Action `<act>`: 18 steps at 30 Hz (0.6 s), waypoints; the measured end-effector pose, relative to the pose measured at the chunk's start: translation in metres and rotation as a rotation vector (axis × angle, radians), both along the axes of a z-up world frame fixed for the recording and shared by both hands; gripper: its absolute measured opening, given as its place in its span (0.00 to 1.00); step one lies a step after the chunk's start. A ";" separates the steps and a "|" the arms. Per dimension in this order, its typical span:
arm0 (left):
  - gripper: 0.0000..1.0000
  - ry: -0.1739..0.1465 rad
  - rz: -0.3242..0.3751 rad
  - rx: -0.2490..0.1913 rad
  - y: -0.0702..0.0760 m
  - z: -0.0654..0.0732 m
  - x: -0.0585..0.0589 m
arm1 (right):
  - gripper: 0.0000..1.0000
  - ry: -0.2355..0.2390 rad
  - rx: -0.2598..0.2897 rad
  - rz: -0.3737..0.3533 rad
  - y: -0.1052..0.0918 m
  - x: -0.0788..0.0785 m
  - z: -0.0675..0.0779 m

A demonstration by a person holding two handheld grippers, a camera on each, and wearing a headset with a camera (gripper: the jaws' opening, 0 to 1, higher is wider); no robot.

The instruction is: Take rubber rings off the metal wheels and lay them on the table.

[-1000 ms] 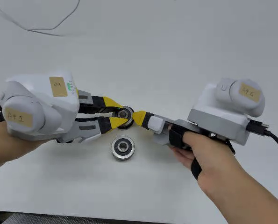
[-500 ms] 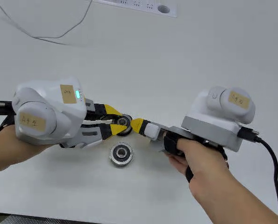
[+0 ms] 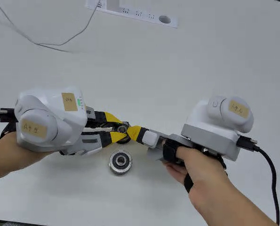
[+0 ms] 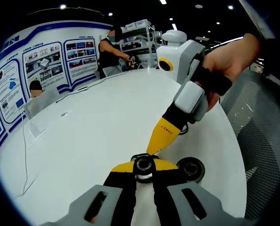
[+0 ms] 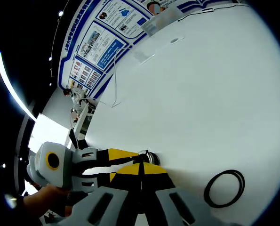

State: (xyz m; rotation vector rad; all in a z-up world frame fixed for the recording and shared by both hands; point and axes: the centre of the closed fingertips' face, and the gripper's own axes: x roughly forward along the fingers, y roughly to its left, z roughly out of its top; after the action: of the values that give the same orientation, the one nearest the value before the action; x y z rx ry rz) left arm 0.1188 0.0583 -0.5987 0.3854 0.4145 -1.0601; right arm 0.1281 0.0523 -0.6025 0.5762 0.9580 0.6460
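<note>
A metal wheel hangs just above the white table, with my left gripper shut on it from the left. My right gripper comes in from the right, its yellow tips shut on the rubber ring at that wheel's rim. In the left gripper view the held wheel sits between my yellow jaws, and the right gripper touches its top. A second wheel lies flat on the table just below the grippers. A loose black rubber ring lies on the table in the right gripper view.
A thin cable curls across the far left of the table, and a white socket strip lies at the far edge. The table's near edge runs along the bottom of the head view. People stand far beyond the table.
The head camera has tilted, shifting the picture down. Both grippers stay joined at the held wheel, and the second wheel has not moved.
</note>
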 end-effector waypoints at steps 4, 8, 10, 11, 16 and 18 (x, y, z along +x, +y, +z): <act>0.12 -0.001 0.001 0.000 0.000 0.000 0.000 | 0.00 0.003 0.011 0.005 0.001 -0.002 0.002; 0.12 -0.003 -0.002 0.000 -0.001 0.001 -0.003 | 0.00 0.005 0.022 0.003 0.001 -0.004 0.005; 0.12 -0.003 0.000 -0.002 -0.002 0.001 -0.003 | 0.00 0.006 0.026 0.002 0.001 -0.004 0.005; 0.12 -0.004 0.001 -0.002 -0.002 0.001 -0.003 | 0.00 0.006 0.030 -0.001 0.001 -0.004 0.006; 0.12 -0.006 0.004 -0.004 -0.003 0.002 -0.004 | 0.00 0.013 0.043 -0.010 0.001 -0.005 0.007; 0.12 -0.006 0.003 -0.005 -0.003 0.002 -0.004 | 0.00 0.014 0.045 -0.011 0.002 -0.005 0.007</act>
State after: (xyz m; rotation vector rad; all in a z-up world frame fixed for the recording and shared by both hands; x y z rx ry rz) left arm 0.1151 0.0551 -0.5967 0.3836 0.4065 -1.0570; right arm 0.1229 0.0540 -0.5956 0.6264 0.9541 0.6556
